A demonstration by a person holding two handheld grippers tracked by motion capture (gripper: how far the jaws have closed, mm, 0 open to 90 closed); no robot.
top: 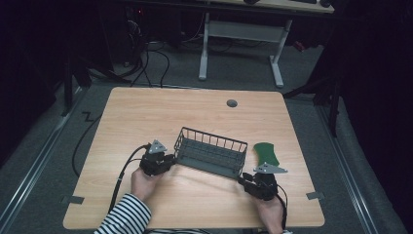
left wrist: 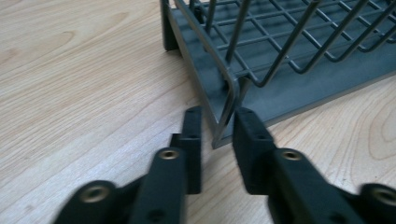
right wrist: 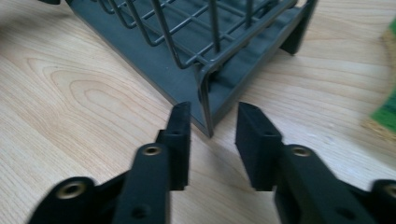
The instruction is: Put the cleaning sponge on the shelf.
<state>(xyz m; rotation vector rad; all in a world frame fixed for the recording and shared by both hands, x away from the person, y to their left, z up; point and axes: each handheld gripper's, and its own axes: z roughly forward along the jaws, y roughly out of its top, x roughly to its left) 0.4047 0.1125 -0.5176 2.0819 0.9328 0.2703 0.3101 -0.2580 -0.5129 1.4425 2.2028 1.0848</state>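
Note:
A dark grey wire basket [top: 210, 138] stands empty on the wooden table [top: 170, 112], a little right of centre and near the front. My left gripper [top: 171, 160] is at its near left corner. In the left gripper view the gripper [left wrist: 217, 121] is open, and the basket's corner post [left wrist: 229, 100] stands between the jaw tips, close to the right jaw. My right gripper [top: 243, 179] is at the near right corner. It [right wrist: 212, 119] is open too, with the basket's corner edge [right wrist: 205, 100] just inside the gap between its jaws.
A flat green piece [top: 266, 153] lies on the table just right of the basket, also seen as a green piece [right wrist: 387, 112] at the right edge. A grey grommet [top: 232, 103] sits near the far edge. A white desk frame [top: 241, 46] stands beyond.

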